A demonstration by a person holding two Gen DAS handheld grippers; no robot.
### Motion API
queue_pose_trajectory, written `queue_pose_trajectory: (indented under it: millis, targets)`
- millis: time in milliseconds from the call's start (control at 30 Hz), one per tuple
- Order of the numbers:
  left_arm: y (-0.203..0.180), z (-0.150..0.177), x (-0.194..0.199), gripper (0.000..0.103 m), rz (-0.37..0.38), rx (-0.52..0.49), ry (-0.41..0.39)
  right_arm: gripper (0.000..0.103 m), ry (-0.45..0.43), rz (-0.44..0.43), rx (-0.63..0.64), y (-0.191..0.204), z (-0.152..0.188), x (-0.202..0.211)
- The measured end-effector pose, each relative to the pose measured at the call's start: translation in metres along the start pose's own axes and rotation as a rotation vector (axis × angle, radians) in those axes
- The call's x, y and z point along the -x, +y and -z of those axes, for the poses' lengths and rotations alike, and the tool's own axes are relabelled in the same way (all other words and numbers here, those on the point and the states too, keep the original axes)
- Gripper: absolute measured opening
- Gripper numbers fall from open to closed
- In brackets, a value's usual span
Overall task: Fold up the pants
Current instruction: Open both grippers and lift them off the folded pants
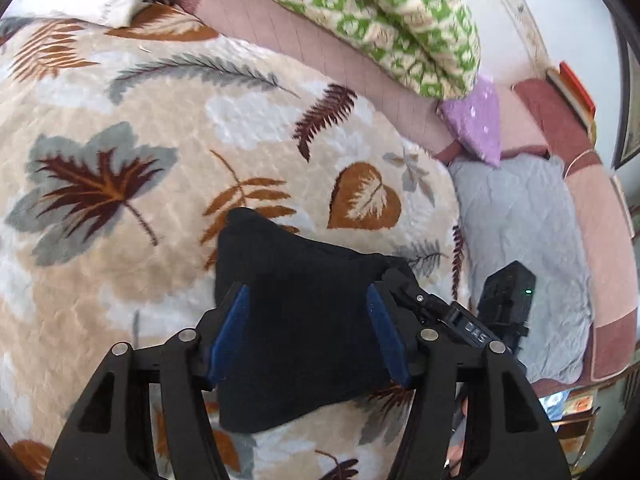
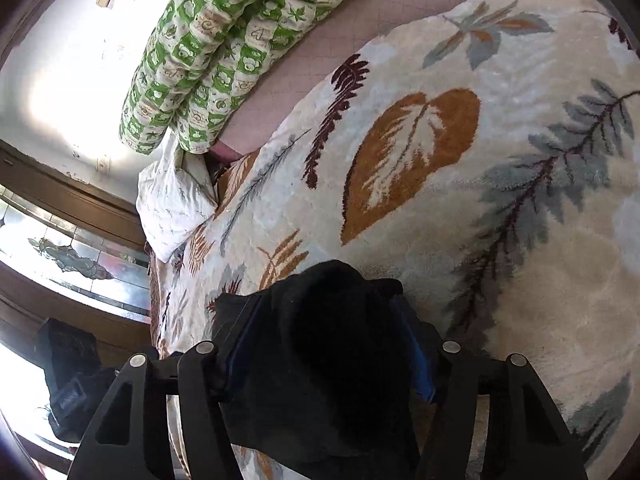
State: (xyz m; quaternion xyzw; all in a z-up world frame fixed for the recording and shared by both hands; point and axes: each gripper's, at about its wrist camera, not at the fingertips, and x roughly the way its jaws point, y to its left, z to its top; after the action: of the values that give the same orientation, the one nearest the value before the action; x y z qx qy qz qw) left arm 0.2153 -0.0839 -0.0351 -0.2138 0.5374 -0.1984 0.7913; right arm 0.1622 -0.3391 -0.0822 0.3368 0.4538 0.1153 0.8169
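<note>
1. The left tongs (image 1: 308,312) are seen standing well apart, the blue pads (image 1: 230,332) splayed to either side and angled down toward the bed.
2. The black fleecy folded pants (image 1: 296,320) are spread across the whole gap between those pads and run on past both of them. The cloth appears to lie behind the pads rather than being squeezed, so no clamp is shown on this side.
3. The pants are found lying in a dark bundle on the cream plush blanket with brown and grey leaf print (image 1: 120,120), near the blanket's edge by the grey quilted mat (image 1: 520,216).
4. In the right wrist view, the right tongs (image 2: 320,320) are also held parted and pointed downward over the same blanket (image 2: 520,240).
5. Here the black pants (image 2: 332,360) are heaped up between and over the fingers, the blue pads (image 2: 420,376) being largely covered. Whether the cloth is pinched or only draped cannot be told.
6. Both tools are tilted steeply down, side by side over the one bundle.
7. A green-and-cream patterned quilt (image 1: 384,20) is seen rolled at the far side of the bed, and a white pillow (image 2: 176,200) is tucked beside it.
</note>
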Motion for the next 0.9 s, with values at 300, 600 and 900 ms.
queue_pose_trajectory:
  millis: [300, 600, 900]
  targets:
    - [0.023, -0.008, -0.056, 0.068, -0.164, 0.009, 0.07, 0.058, 0.006, 0.017, -0.051, -0.03, 0.005, -0.014]
    - [0.049, 0.017, -0.005, 0.067, -0.006, 0.143, 0.049, 0.062, -0.018, 0.016, -0.026, -0.01, 0.009, 0.017]
    - [0.04, 0.082, 0.058, 0.067, -0.124, 0.031, -0.014, 0.081, -0.129, 0.187, 0.142, 0.042, 0.07, 0.111]
